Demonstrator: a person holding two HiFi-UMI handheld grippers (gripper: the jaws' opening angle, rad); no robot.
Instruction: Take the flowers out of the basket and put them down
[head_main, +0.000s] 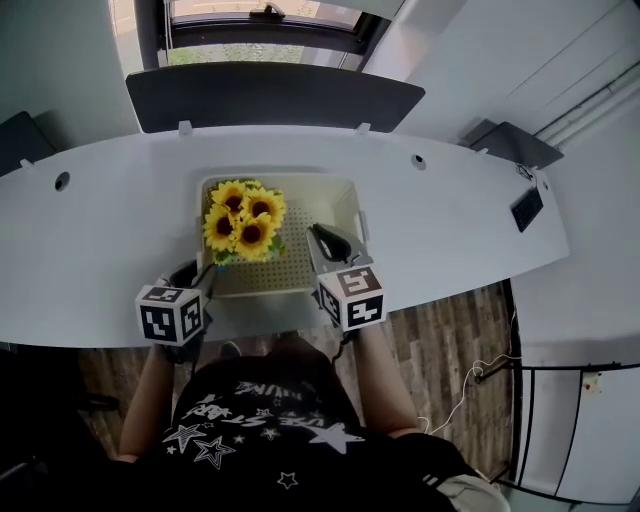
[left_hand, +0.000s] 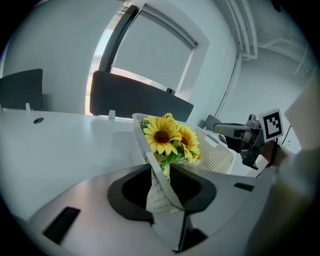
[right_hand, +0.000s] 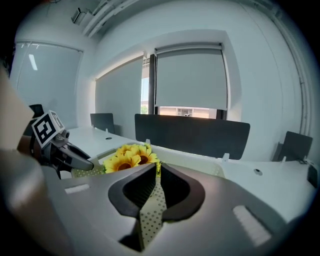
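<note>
My left tongs (left_hand: 161, 185) pinch the basket (head_main: 340, 200) at its near-left rim, and my right tongs (right_hand: 152, 195) are pressed together on its perforated wall. The flowers (head_main: 243, 220) lie unheld in its far-left corner. Pulling now could drag the basket off the table (head_main: 120, 200) and spill them. I can read no writing.

The left gripper (head_main: 203, 275) clamps the basket (head_main: 330, 181) at its near-left corner, jaws partway apart around the wall. The right gripper (head_main: 320, 240) is pinched tight on a thin wall further right. Both bare forearms reach forward from the torso.
</note>
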